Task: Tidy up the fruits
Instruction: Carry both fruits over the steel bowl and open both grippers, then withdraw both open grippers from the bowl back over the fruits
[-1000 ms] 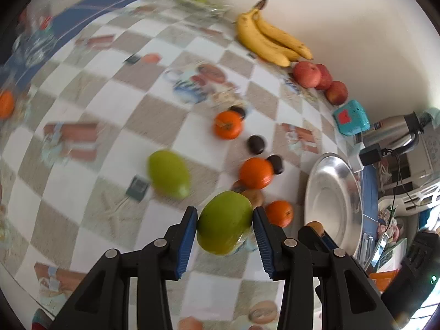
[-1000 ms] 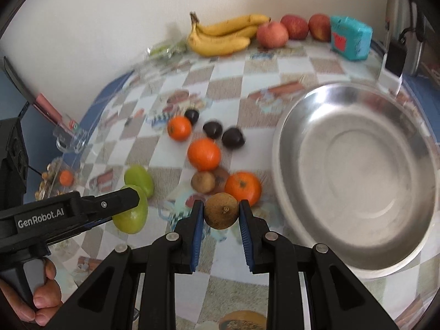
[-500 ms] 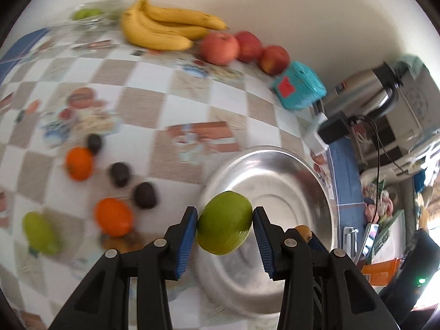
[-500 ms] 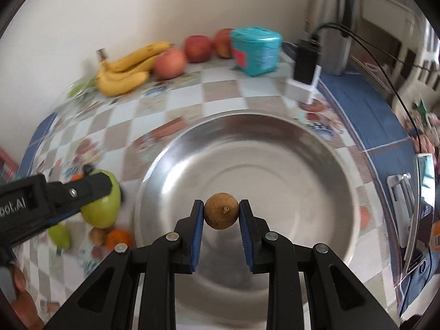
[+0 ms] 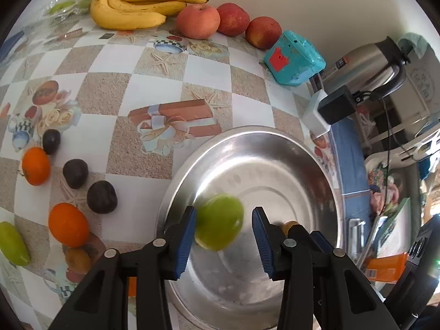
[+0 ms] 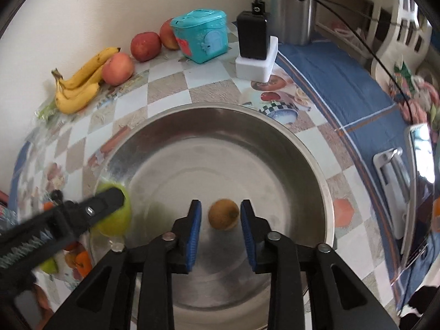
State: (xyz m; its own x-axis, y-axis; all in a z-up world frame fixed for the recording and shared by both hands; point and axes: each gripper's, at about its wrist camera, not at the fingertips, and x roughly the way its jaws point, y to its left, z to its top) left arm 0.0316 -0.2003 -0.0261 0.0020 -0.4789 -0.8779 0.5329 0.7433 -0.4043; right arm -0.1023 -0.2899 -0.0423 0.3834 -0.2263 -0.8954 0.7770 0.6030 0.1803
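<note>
A large steel bowl sits on the checked tablecloth. My left gripper is open over the bowl's near left part; a blurred green mango is loose between its jaws, apart from the right pad. My right gripper is open over the bowl; a brown round fruit lies free between its fingers on the bowl's floor. In the right wrist view the left gripper crosses the mango at the bowl's left rim.
On the cloth left of the bowl lie oranges, dark plums, a brown fruit and a second green mango. Bananas, apples, a teal box, a charger and a kettle stand at the back.
Both grippers moved from the loose fruit to above the bowl, then opened. The mango and the brown fruit have left the jaws; the mango is blurred in motion.
</note>
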